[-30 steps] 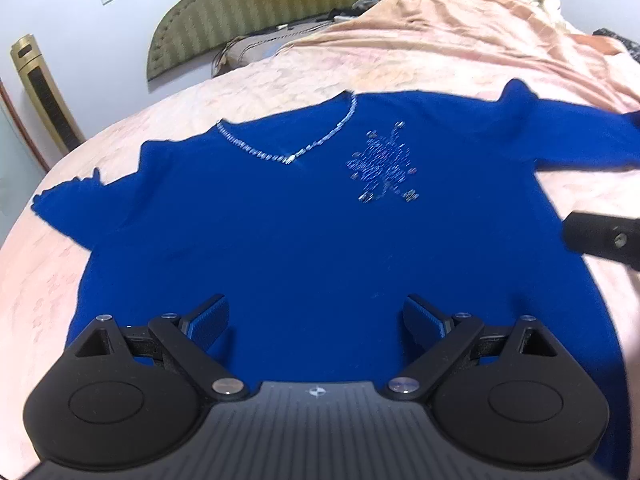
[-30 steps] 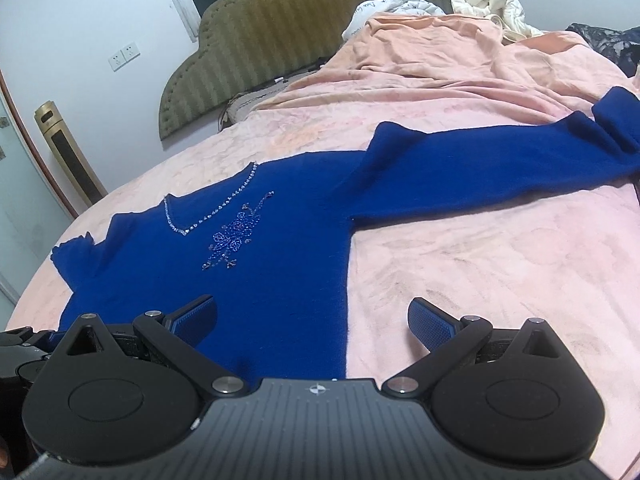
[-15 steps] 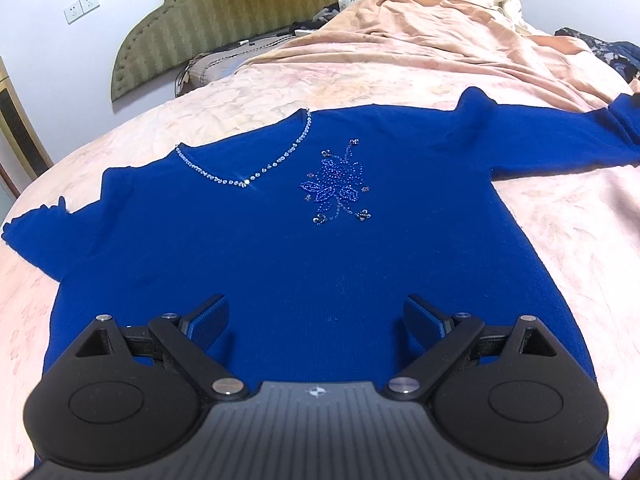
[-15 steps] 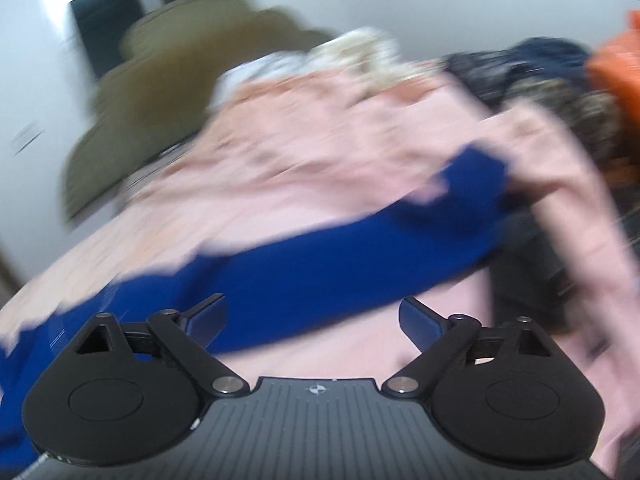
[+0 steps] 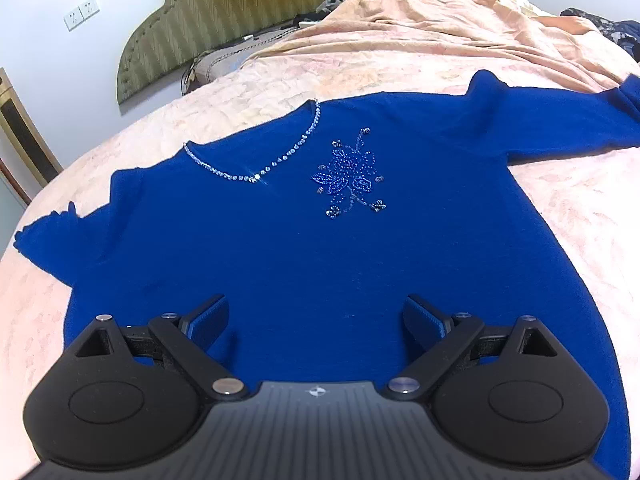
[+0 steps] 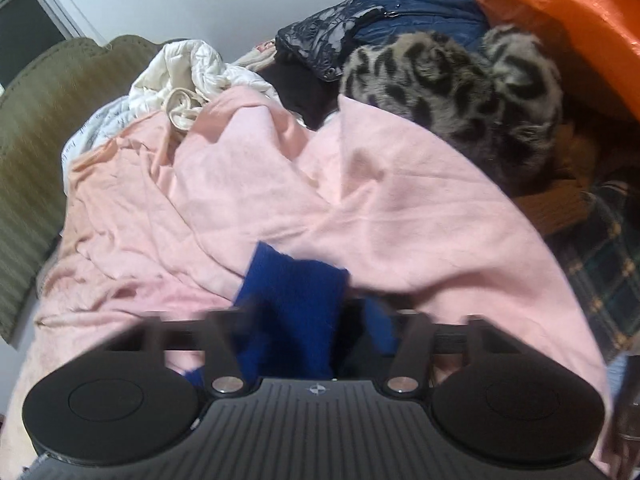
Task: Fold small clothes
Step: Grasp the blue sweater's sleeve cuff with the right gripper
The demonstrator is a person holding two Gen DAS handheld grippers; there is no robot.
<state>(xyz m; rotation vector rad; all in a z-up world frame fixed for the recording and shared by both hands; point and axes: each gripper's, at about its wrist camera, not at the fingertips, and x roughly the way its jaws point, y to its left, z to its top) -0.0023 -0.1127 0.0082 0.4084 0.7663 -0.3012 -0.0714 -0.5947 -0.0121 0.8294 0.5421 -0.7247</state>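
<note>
A royal-blue sweater [image 5: 320, 248] with a beaded neckline and a beaded flower lies flat, front up, on the pink bed. My left gripper [image 5: 316, 316] is open and empty, hovering over the sweater's lower body. The sweater's right sleeve runs off to the far right [image 5: 560, 120]. In the right wrist view the sleeve's cuff end [image 6: 296, 300] lies between my right gripper's jaws [image 6: 308, 332]. The jaws look drawn in on the cuff, but motion blur hides the fingertips.
A crumpled pink sheet [image 6: 280, 184] lies beyond the cuff. Behind it are a white bundle [image 6: 180, 76], a leopard-print fur item [image 6: 452, 92], a dark jacket [image 6: 400, 4] and an orange bag [image 6: 560, 12]. An olive headboard [image 5: 224, 12] stands at the far left.
My right gripper swung right from the sweater's body along the sleeve to the cuff, and its jaws have closed in. My left gripper stayed open, shifting only slightly over the sweater.
</note>
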